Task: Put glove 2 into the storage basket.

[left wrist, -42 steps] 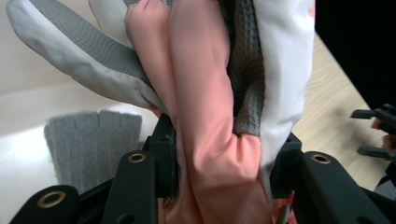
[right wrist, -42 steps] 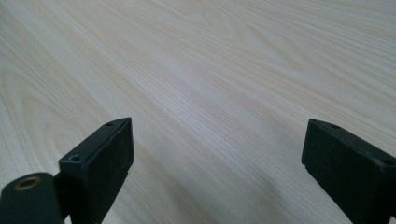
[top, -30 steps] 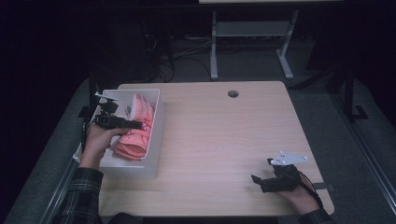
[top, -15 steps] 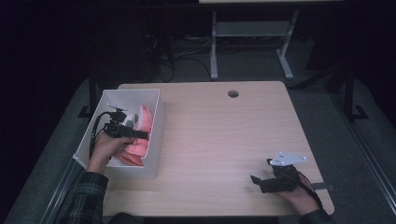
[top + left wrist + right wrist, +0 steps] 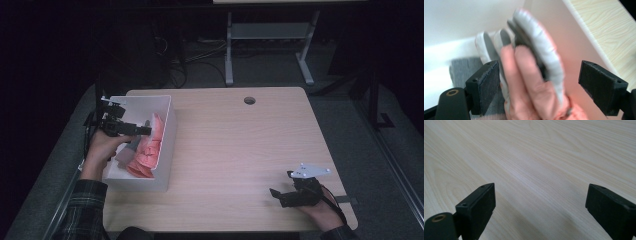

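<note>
Now the left gripper [image 5: 142, 131] has just spread its jaws, releasing the pink glove [image 5: 534, 82] into the white bin [image 5: 167, 150] at the table's left edge (right gripper [image 5: 274, 192] idle, jaws spread).

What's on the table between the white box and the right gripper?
Nothing: in the high view, bare wooden table runs from the white box to the right gripper. The right gripper view also shows bare wood ahead.

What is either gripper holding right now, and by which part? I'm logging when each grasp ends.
Nothing is held. The left gripper has just been opening; the pink and grey gloves lie between its jaws, unpressed. The right gripper is open over the table.
</note>
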The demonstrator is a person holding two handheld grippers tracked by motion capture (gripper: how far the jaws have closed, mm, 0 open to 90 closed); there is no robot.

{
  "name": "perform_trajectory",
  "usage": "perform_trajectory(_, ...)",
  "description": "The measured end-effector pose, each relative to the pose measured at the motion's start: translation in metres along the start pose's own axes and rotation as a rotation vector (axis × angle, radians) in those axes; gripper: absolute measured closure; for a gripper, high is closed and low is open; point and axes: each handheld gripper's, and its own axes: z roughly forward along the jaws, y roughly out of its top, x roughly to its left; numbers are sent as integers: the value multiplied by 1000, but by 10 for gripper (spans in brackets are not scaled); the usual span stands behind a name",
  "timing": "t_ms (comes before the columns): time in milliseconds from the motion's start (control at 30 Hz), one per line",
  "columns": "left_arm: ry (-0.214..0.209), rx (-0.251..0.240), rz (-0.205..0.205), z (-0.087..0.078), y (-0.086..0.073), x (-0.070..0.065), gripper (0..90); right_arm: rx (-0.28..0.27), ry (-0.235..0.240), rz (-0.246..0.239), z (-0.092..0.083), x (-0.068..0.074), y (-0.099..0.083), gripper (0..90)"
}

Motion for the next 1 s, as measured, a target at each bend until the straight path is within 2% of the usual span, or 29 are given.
perform_trajectory(167, -34, -54, 57, -16, 14, -21, 168, 1, -2, 4, 0, 0, -1, 89)
perform_trajectory(367, -67, -95, 129, -21, 25, -47, 168, 2, -2, 2, 0, 0, -1, 89)
perform_trajectory(533, -97, -102, 201, -16, 30, -76, 168, 6, 2, 1, 0, 0, -1, 89)
perform_trajectory(567, -109, -108, 216, -14, 30, -85, 168, 6, 4, 0, 0, 0, -1, 94)
perform_trajectory(633, -113, -112, 240, -11, 31, -94, 169, 13, 9, 2, 0, 1, -1, 95)
perform_trajectory(767, -138, -104, 285, -4, 33, -117, 168, 13, 11, -3, 0, 1, -1, 95)
perform_trajectory(1000, -170, -97, 335, 13, 31, -148, 169, 18, 19, -6, 0, 1, 0, 95)
